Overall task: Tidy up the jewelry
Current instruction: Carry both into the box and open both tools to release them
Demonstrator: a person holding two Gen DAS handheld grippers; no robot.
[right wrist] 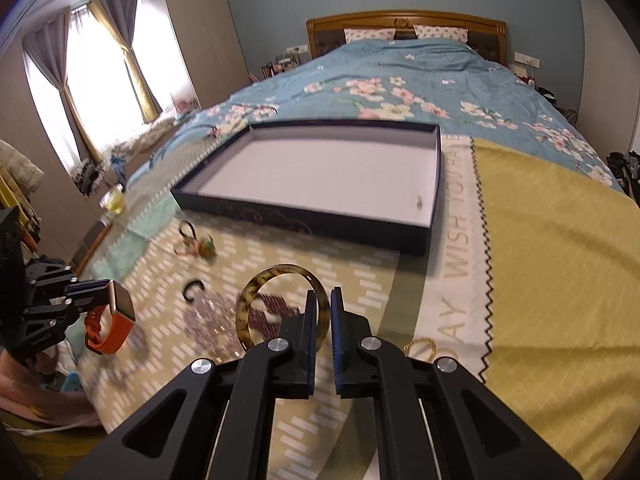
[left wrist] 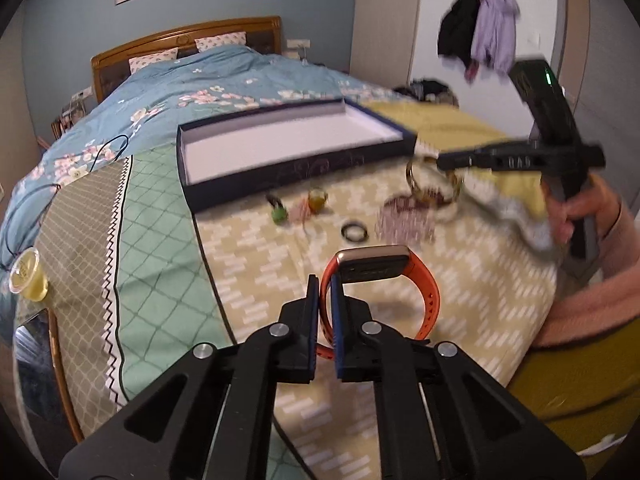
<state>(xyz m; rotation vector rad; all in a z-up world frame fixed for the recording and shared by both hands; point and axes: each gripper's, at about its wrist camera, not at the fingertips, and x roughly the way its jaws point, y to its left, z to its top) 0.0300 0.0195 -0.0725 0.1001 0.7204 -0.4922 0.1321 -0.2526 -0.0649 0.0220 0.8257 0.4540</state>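
Left gripper (left wrist: 325,304), jaws narrowed onto the strap of an orange-banded smartwatch (left wrist: 394,280), holds it upright above the patterned bedspread (left wrist: 256,264); gripping the band leaves the watch face free. Right gripper (right wrist: 324,312), jaws likewise closed, pinches the rim of a tortoiseshell bangle (right wrist: 256,292), so the hoop hangs clear of the cloth. The dark blue shallow box (right wrist: 304,220), the likely destination, lies open just beyond. A black ring (left wrist: 354,233), green charm (left wrist: 279,213) and beaded piece (left wrist: 404,220) await sorting.
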